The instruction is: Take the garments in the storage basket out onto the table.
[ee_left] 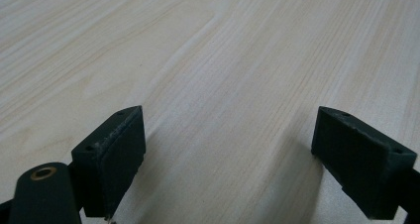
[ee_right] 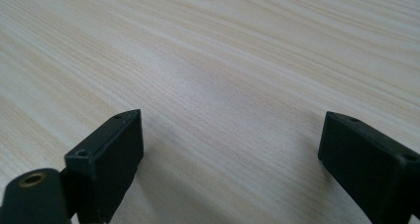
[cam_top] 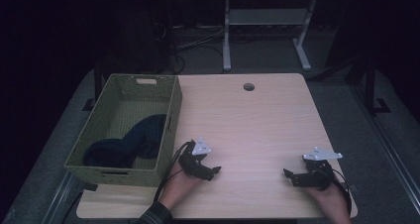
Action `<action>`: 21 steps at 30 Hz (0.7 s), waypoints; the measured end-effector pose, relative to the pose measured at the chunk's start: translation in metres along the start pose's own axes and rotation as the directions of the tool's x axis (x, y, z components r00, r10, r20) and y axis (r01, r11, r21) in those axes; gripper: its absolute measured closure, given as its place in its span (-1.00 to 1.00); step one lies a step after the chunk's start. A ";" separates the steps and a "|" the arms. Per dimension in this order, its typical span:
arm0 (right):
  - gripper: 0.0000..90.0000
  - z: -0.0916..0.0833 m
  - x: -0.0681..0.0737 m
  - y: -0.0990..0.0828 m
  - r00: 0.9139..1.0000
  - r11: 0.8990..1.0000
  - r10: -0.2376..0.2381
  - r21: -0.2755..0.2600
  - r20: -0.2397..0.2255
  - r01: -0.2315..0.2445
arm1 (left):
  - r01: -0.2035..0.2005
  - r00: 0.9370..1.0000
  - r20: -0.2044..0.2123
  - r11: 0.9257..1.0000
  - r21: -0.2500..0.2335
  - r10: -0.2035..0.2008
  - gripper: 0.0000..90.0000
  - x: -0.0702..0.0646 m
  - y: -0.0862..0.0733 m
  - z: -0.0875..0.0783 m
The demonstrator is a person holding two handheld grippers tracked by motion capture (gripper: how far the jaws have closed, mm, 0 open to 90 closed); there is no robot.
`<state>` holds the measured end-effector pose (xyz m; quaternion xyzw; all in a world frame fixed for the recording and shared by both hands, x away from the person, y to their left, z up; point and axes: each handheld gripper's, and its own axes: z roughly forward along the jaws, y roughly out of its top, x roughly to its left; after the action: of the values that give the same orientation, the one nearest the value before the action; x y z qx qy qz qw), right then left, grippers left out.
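A green woven basket [cam_top: 171, 116] stands at the table's left edge with a dark blue cloth [cam_top: 130, 140] lying inside it. My left gripper [cam_top: 214, 172] rests low over the wooden table [cam_top: 247, 125] just right of the basket's near corner, jaws wide apart with nothing between them. In the left gripper view, the left gripper [ee_left: 230, 149] shows bare wood between its pads. My right gripper [cam_top: 290, 177] sits near the front right of the table, pointing left, open and empty. The right gripper view has the right gripper [ee_right: 230, 154] over plain tabletop.
A round cable hole [cam_top: 248, 86] lies near the table's far edge. Beyond the table stand a white desk frame [cam_top: 227, 35] and cables on the dark floor. A dark floor surrounds the table on both sides.
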<state>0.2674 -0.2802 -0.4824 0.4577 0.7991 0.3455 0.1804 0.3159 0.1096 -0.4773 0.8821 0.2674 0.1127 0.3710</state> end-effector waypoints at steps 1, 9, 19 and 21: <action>-0.78 0.000 0.000 0.000 1.000 1.000 0.000 0.000 0.000 0.000 | 0.000 1.000 0.000 1.000 0.000 0.000 -0.71 0.000 0.000 0.000; -0.78 0.000 0.000 0.000 1.000 1.000 -0.001 0.001 -0.001 0.001 | 0.002 1.000 -0.004 1.000 0.002 -0.002 -0.71 0.000 0.000 0.000; -0.78 0.000 0.000 0.000 1.000 1.000 0.000 0.002 -0.001 0.000 | 0.020 1.000 -0.002 1.000 0.003 -0.020 -0.71 0.000 0.002 0.000; -0.78 0.000 0.000 0.000 1.000 1.000 -0.001 0.002 -0.001 0.001 | 0.013 1.000 -0.006 1.000 0.018 -0.013 -0.71 0.000 0.003 0.000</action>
<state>0.2674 -0.2802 -0.4823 0.4574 0.7996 0.3449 0.1801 0.3172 0.1076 -0.4752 0.8834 0.2750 0.1104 0.3629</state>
